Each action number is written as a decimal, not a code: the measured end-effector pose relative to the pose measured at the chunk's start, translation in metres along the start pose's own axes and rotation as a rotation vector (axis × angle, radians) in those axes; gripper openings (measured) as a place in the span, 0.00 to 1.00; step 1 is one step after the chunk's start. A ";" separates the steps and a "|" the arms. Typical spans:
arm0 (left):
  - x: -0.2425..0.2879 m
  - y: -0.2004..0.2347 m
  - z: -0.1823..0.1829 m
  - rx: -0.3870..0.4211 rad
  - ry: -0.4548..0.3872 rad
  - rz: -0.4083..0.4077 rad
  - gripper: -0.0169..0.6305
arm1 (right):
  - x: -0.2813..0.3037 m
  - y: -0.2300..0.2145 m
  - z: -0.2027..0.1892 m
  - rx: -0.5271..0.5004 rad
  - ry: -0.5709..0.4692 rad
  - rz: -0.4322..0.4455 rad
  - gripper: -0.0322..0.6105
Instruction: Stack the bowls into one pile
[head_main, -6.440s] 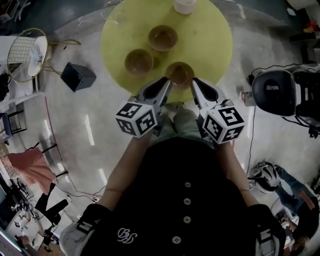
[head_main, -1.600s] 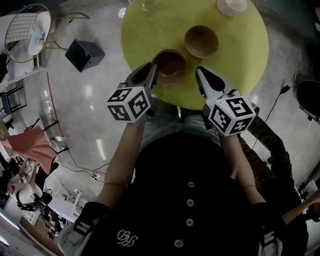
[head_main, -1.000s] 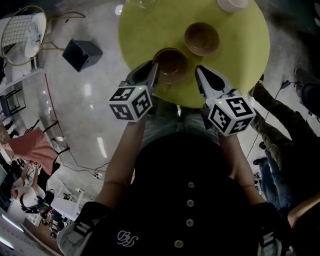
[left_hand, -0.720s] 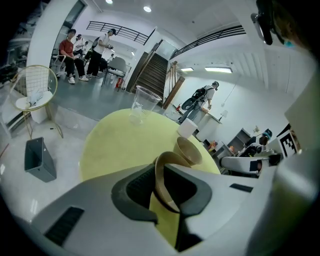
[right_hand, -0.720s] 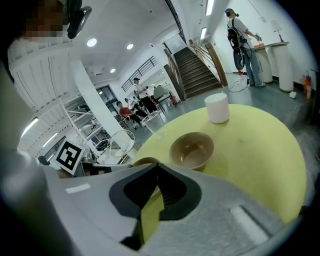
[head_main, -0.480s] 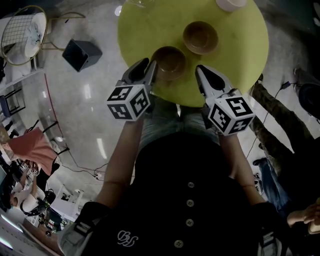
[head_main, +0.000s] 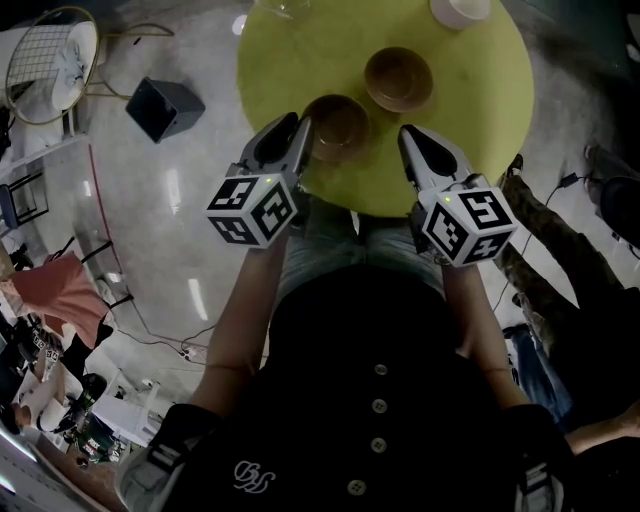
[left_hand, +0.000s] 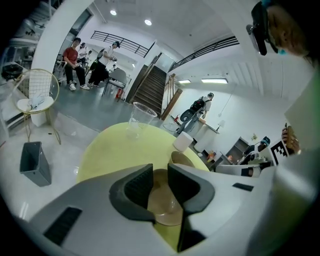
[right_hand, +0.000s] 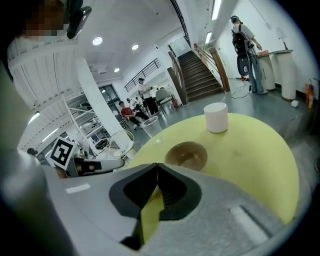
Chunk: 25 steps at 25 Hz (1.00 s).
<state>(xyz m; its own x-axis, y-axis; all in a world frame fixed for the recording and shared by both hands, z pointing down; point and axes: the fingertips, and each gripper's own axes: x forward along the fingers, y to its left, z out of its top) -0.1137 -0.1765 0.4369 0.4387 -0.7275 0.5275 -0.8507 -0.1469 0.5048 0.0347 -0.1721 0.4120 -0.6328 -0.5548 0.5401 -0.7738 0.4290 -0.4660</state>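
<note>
Two bowls (head_main: 338, 125) (head_main: 398, 78) — one cup (head_main: 458, 10)

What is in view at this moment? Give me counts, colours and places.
table: one, yellow-green, round, top centre of the head view.
bowls: two showing, brown. The near bowl is by the table's near edge and the far bowl is behind it to the right. Whether another sits nested in the near one cannot be told.
cup: one, white, table's far edge.
glass: one, clear, far left of the table.
box: one, dark, on the floor left of the table.
chair: one, wire, far left.
people: several, in the background of the gripper views.
left tongs: jaws apart, empty, left of the near bowl.
right tongs: jaws together, empty, right of the near bowl.
</note>
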 end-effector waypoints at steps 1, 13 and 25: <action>0.000 -0.002 0.002 -0.004 -0.010 -0.004 0.17 | 0.000 -0.002 0.004 -0.003 -0.004 -0.004 0.06; 0.014 -0.037 0.012 -0.036 -0.067 -0.063 0.17 | -0.002 -0.037 0.028 -0.030 -0.014 -0.041 0.06; 0.037 -0.066 0.004 -0.109 -0.100 -0.087 0.15 | 0.011 -0.073 0.042 -0.044 0.003 -0.051 0.06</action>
<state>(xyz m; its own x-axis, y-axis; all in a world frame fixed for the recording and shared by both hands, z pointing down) -0.0426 -0.1968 0.4201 0.4737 -0.7789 0.4111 -0.7717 -0.1422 0.6199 0.0849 -0.2393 0.4229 -0.5923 -0.5750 0.5644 -0.8057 0.4307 -0.4066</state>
